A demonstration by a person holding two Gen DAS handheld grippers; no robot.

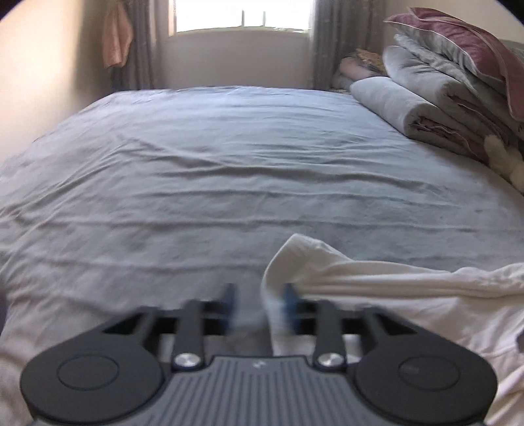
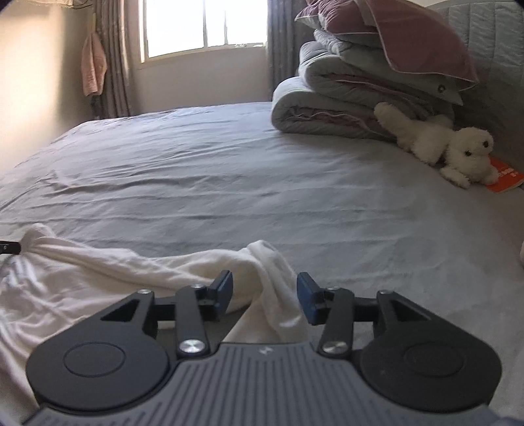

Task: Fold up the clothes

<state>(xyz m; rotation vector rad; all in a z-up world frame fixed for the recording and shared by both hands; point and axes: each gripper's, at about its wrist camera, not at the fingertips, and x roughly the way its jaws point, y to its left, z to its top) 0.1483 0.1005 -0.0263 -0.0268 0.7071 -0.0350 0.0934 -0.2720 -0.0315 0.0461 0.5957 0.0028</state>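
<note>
A crumpled white cotton garment (image 2: 98, 281) lies along the near edge of the wide bed with the wrinkled grey sheet (image 2: 229, 170). The left tongs (image 1: 258, 304) stand parted with one bunched corner of it between their blurred blue pads, not pinched. The right tongs (image 2: 265, 295) likewise gape around the other corner, gripping nothing.

Right gripper (image 2: 264, 296) low over the bed (image 2: 203, 170), jaws apart, a bunched corner of the white garment (image 2: 275, 288) between them, pads not pressing it. Rest of the garment trails off to the gripper's left. Ahead right: stacked bedding (image 2: 344, 98), white plush dog (image 2: 452, 147), orange book (image 2: 504, 175). Window (image 2: 203, 26) far ahead.
</note>
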